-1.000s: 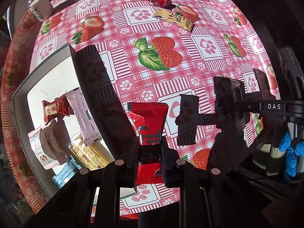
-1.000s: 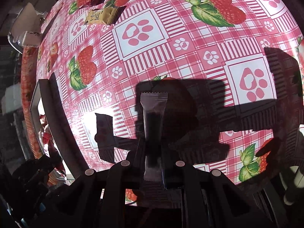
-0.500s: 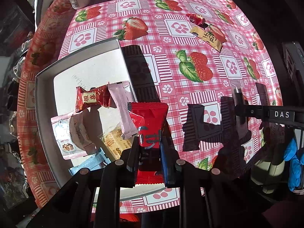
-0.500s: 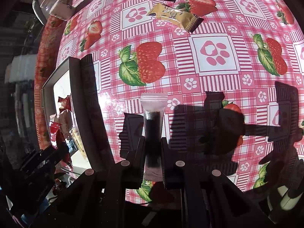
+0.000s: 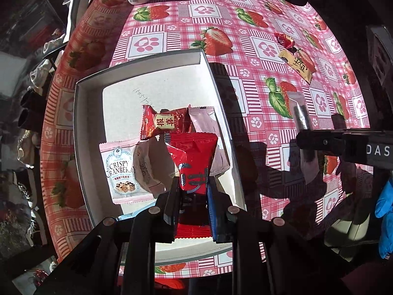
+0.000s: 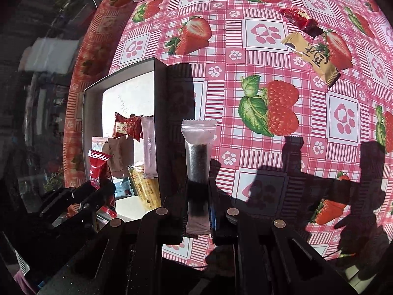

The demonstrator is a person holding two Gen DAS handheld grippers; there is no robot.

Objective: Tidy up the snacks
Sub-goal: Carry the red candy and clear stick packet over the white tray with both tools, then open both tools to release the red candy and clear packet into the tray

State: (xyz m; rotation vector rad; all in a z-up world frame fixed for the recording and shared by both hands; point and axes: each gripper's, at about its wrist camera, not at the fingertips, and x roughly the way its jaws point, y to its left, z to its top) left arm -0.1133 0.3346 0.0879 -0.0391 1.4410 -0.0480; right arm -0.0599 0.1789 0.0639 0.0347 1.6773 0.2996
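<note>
Left wrist view: the left gripper (image 5: 192, 191), clamped on a red packet (image 5: 192, 162), hangs over the box (image 5: 83, 132) holding several snacks.

Right wrist view: the right gripper (image 6: 198, 194) pinches a dark stick pack (image 6: 198, 157) beside the box; two packets (image 6: 312, 56) remain on the tablecloth (image 6: 270, 78).

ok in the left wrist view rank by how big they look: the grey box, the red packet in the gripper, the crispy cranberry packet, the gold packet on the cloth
1. Grey box, clearly the largest.
2. Red packet held in the left gripper; it is nearest the camera, so its rank over the next is unsure.
3. Crispy cranberry packet.
4. Gold packet, smallest-looking and farthest away.
</note>
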